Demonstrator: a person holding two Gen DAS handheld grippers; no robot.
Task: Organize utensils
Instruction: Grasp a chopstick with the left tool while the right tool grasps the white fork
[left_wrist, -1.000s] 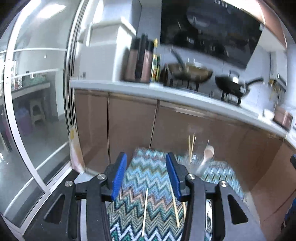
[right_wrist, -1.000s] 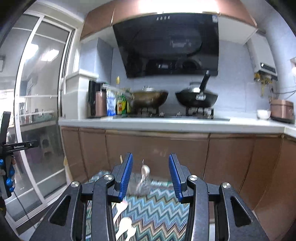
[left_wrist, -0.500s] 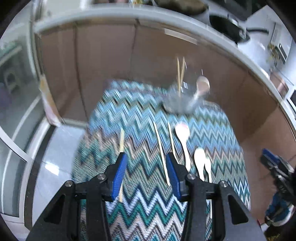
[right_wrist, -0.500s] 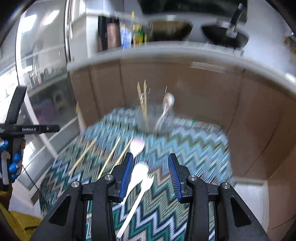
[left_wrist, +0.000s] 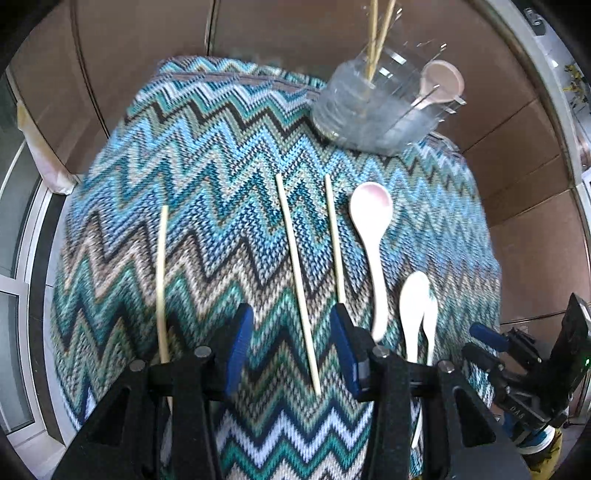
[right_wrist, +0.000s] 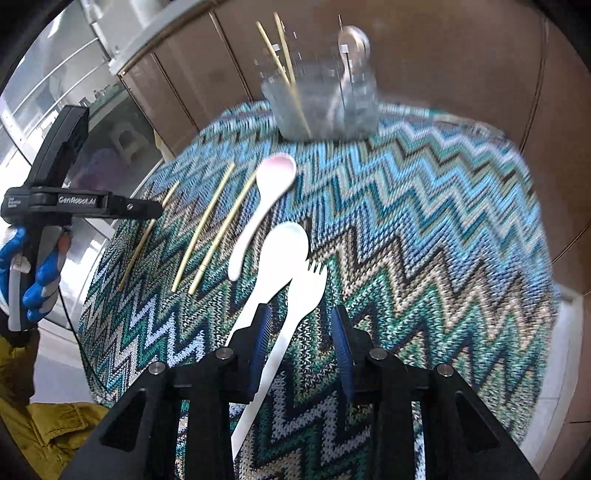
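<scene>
Five chopsticks (left_wrist: 295, 269), three spoons (left_wrist: 371, 229), one fork (right_wrist: 295, 314)

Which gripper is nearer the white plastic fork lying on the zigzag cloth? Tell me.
Right. The right gripper is closing, straddling the white plastic fork without touching it. The left gripper hangs over a chopstick, with two spoons between.

zigzag-patterned knit cloth (left_wrist: 207, 155) in blue, teal and beige, covering a table; brown cabinet doors (left_wrist: 147, 48) behind; pale floor (right_wrist: 565, 325) beside.
</scene>
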